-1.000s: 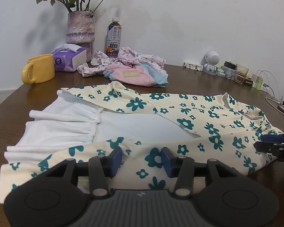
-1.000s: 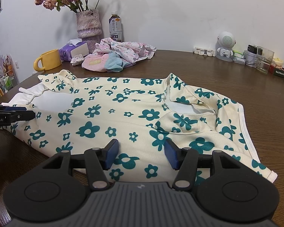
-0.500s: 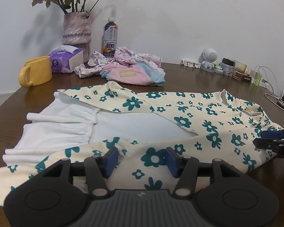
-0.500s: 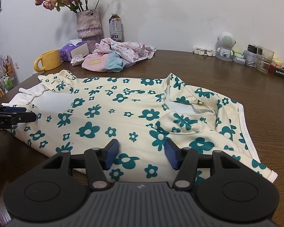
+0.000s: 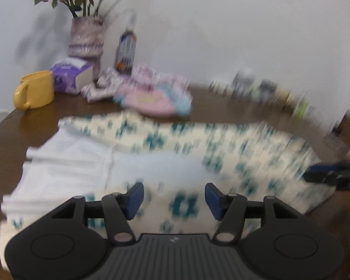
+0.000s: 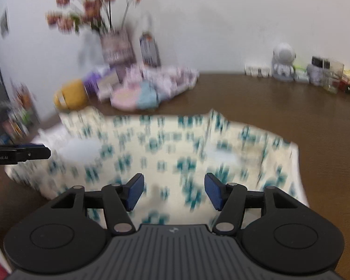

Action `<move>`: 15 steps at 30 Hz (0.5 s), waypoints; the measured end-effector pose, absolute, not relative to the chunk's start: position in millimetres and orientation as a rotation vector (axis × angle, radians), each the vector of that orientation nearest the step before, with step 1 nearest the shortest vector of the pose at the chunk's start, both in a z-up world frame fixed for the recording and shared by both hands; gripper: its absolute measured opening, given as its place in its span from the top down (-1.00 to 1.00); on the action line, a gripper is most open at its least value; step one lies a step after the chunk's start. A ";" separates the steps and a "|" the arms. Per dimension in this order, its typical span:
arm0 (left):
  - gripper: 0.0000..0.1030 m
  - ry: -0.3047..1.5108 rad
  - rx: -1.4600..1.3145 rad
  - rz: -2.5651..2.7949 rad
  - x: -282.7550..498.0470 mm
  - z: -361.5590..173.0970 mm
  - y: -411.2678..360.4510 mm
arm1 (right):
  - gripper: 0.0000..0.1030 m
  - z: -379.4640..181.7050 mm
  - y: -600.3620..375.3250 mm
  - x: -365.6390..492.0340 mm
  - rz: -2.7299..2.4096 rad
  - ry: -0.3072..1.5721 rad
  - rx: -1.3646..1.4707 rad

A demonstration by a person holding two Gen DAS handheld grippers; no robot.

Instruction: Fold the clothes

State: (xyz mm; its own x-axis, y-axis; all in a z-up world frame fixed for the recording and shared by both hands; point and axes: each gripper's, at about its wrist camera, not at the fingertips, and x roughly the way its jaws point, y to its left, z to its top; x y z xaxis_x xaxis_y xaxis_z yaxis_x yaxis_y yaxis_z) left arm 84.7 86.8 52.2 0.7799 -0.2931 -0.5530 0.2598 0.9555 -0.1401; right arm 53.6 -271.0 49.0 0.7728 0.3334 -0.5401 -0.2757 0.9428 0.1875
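Lying spread across the brown surface, the floral dress is the landmark here: cream cloth with teal flowers, blurred in both views, its white lining showing at the end nearest the left gripper's side.

Beyond the dress's left end stands a yellow mug, upright, with a purple tissue box just beside it. Behind these a vase of dried flowers and a bottle stand against the wall. A heap of pink and pale blue clothes lies just past the dress's far edge, apart from it.

The left gripper hovers over the dress's near edge, its blue fingers spread wide with nothing between them. Whether they touch the cloth I cannot tell.

The right gripper sits low over the near edge toward the dress's neckline end, its fingers likewise spread apart and empty. In the left wrist view it shows only as a dark blurred shape beside the dress's right end.

Far beyond the dress's right end, a small white figurine and several jars line the wall.
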 end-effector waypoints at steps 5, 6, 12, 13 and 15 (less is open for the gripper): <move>-0.10 0.542 -0.074 -0.347 116.5 100.8 115.2 | -0.13 86.6 -304.9 101.7 0.329 0.602 0.005; -0.10 0.529 -0.077 -0.356 122.8 110.5 120.9 | -0.13 91.6 -311.1 115.0 0.330 0.616 -0.013; -0.10 0.647 0.024 -0.367 189.5 102.9 122.4 | -0.04 69.0 -330.5 198.2 0.387 0.785 0.023; -0.08 0.669 0.036 -0.376 199.3 98.8 122.0 | -0.04 63.2 -331.9 210.2 0.399 0.815 0.020; -0.08 0.715 0.061 -0.395 219.0 90.7 121.4 | -0.04 51.7 -334.0 233.8 0.426 0.874 0.015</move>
State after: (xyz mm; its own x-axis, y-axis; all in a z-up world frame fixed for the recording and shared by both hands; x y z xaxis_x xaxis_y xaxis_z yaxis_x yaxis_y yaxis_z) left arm 219.0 121.4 90.7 0.6845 -0.3321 -0.6490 0.3731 0.9244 -0.0796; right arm 233.8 -334.0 51.7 0.5632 0.3679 -0.7399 -0.3555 0.9162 0.1850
